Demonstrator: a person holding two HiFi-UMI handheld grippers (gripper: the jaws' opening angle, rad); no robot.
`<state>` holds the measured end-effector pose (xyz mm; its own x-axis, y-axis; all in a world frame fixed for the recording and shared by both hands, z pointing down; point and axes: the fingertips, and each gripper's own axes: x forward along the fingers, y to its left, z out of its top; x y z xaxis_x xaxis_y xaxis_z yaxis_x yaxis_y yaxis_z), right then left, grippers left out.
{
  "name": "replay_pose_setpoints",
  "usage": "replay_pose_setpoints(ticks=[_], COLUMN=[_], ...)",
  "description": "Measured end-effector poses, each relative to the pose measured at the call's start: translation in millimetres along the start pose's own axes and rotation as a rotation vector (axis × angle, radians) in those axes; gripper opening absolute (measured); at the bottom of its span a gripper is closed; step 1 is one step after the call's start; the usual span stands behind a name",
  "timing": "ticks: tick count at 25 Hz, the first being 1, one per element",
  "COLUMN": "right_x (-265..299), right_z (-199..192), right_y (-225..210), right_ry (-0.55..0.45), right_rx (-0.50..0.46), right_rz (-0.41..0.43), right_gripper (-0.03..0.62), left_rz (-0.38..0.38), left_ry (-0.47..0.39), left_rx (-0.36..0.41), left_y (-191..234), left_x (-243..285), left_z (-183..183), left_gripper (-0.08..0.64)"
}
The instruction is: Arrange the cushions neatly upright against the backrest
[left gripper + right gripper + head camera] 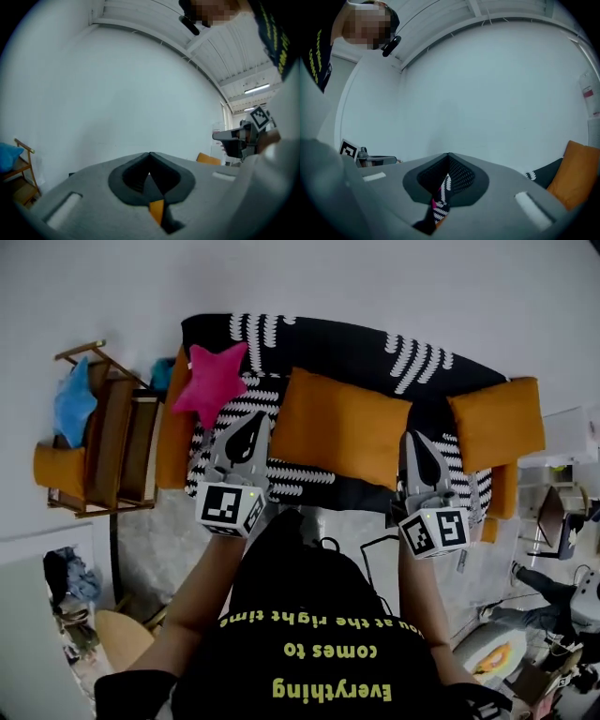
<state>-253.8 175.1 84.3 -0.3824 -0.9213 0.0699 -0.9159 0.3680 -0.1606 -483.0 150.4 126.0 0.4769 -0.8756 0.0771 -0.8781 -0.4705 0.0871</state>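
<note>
A sofa (328, 338) in a black-and-white cover fills the middle of the head view. A pink star cushion (211, 381) leans at its left end. A wide orange cushion (339, 426) sits in the middle, and another orange cushion (497, 423) stands at the right end. My left gripper (251, 420) is shut and empty, pointing at the seat between the star and the middle cushion. My right gripper (419, 442) is also shut and empty, just right of the middle cushion. In the gripper views the jaws of the left gripper (150, 154) and the right gripper (449, 155) meet with nothing between them.
A wooden rack (108, 437) stands left of the sofa with a blue cloth (73, 401) and an orange pad (58, 470) on it. Clutter and cables lie on the floor at the right (553, 559). A white wall is behind the sofa.
</note>
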Motion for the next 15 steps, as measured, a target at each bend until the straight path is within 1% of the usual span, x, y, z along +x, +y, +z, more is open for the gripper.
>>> replay_pose_setpoints(ticks=[4,8,12,15], right_x=[33,51,62,76], right_z=[-8,-23,-37,-46], right_y=[-13,-33,-62,-83], right_ry=[0.020,0.066,0.101,0.111], right_rx=[0.026,0.041,0.062,0.083], right_rz=[-0.042,-0.076,-0.108,-0.109], right_gripper=[0.011,0.011,0.011,0.011], left_rz=[-0.039,-0.063,-0.057,-0.041], left_ry=[0.040,0.065,0.095,0.128], left_rx=[-0.008,0.000,-0.016,-0.030], left_y=[23,31,33,35], left_x=[41,71,94,114], left_z=[-9,-15,-28,-47], left_gripper=[-0.003,-0.003,-0.003,-0.003])
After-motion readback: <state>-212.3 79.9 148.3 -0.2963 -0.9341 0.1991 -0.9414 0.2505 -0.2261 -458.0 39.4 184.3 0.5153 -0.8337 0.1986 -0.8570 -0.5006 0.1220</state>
